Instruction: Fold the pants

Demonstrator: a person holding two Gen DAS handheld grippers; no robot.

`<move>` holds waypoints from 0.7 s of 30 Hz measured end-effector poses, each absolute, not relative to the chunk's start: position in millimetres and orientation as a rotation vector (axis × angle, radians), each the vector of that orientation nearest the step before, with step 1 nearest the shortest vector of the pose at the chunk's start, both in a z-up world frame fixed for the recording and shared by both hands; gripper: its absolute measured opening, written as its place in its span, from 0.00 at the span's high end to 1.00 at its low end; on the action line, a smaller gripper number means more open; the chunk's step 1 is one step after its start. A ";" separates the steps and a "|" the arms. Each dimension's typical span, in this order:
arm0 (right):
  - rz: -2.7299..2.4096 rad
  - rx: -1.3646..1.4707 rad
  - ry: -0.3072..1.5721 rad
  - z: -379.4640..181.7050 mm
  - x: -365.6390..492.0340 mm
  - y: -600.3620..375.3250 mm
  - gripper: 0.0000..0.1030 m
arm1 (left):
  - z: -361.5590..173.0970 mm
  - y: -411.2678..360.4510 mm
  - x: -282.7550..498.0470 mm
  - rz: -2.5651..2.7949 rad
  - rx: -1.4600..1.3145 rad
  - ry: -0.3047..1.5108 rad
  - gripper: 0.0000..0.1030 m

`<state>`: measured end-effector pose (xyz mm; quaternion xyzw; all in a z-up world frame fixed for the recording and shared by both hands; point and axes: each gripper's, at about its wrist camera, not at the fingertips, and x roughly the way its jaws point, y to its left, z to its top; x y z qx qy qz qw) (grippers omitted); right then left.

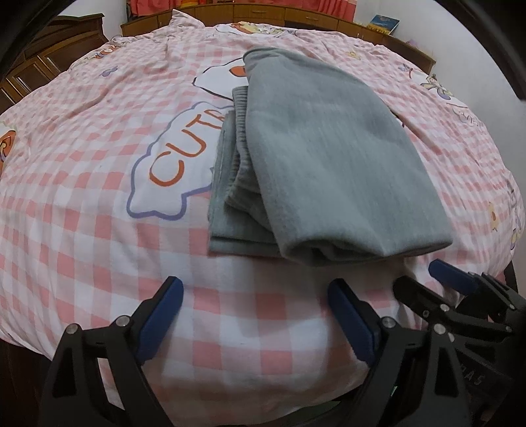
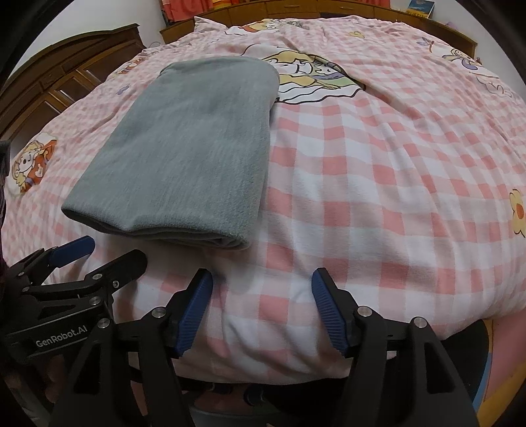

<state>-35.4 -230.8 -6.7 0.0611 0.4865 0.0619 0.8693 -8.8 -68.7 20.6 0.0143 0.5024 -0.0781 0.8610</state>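
Grey pants (image 1: 328, 157) lie folded in a thick stack on the pink checked bedspread (image 1: 82, 213), the ribbed waistband showing at the stack's left side. In the right wrist view the same pants (image 2: 187, 157) sit left of centre. My left gripper (image 1: 256, 295) is open, just short of the near edge of the pants and to their left, holding nothing. My right gripper (image 2: 261, 289) is open too, empty, over bare bedspread (image 2: 378, 197) right of the stack's near corner. Each gripper shows in the other's view: the right gripper (image 1: 424, 279), the left gripper (image 2: 111, 249).
Wooden cabinets (image 1: 39, 65) stand along the left of the bed, and a wooden headboard shelf (image 1: 263, 13) runs along the far side. A book (image 1: 383, 24) rests on the shelf at the far right. Cartoon prints and the letters "CUTE" mark the bedspread.
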 end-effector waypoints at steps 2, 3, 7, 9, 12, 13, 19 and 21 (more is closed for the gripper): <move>0.131 0.125 1.017 -6.8 -35.7 -229.9 0.36 | 20.9 -68.5 -9.0 -0.163 0.029 1.055 0.10; 0.131 0.124 1.017 -6.7 -35.8 -229.5 0.36 | 21.1 -68.5 -9.0 -0.163 0.028 1.055 0.10; 0.133 0.127 1.017 -7.3 -35.1 -229.7 0.36 | 21.0 -68.2 -8.6 -0.163 0.024 1.056 0.10; 0.132 0.127 1.017 -7.2 -35.2 -229.6 0.36 | 21.2 -68.2 -8.5 -0.163 0.025 1.056 0.10; 0.132 0.127 1.017 -7.2 -35.3 -229.5 0.36 | 21.1 -68.0 -8.4 -0.162 0.025 1.057 0.10; 0.132 0.127 1.017 -7.2 -35.3 -229.5 0.36 | 20.7 -67.8 -8.3 -0.162 0.025 1.057 0.10; 0.132 0.127 1.017 -7.1 -35.7 -229.4 0.35 | 20.6 -68.0 -8.3 -0.162 0.024 1.057 0.10; 0.132 0.127 1.017 -7.1 -35.7 -229.6 0.35 | 20.6 -68.0 -8.3 -0.162 0.025 1.056 0.10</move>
